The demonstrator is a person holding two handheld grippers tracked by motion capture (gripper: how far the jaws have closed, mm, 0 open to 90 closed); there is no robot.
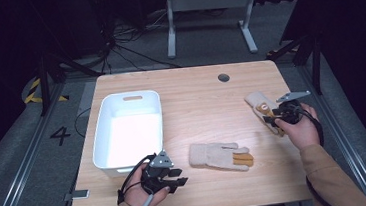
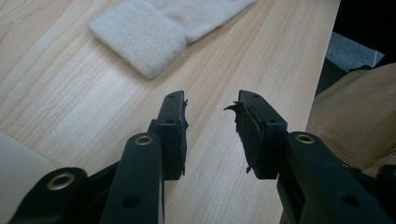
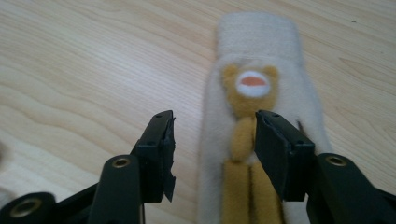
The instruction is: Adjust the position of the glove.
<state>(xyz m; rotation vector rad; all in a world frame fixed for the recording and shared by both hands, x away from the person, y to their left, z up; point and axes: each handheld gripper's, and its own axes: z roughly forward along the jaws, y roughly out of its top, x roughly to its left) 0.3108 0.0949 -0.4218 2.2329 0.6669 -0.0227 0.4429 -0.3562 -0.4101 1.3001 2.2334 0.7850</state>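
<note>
Two cream gloves with tan bear patches lie on the wooden table. One glove lies flat near the front middle, and its cuff is ahead of my left gripper. That gripper hovers near the front edge, open, with bare wood between its jaws. The other glove lies at the right, cuff pointing away. My right gripper stands over its finger end. In the right gripper view the gripper is open, its jaws either side of the glove, and the pads are not pressing on it.
A white plastic bin stands empty at the table's left, just behind my left hand. A round cable hole sits near the far edge. The table's front edge and a tan sleeve lie right of the left gripper.
</note>
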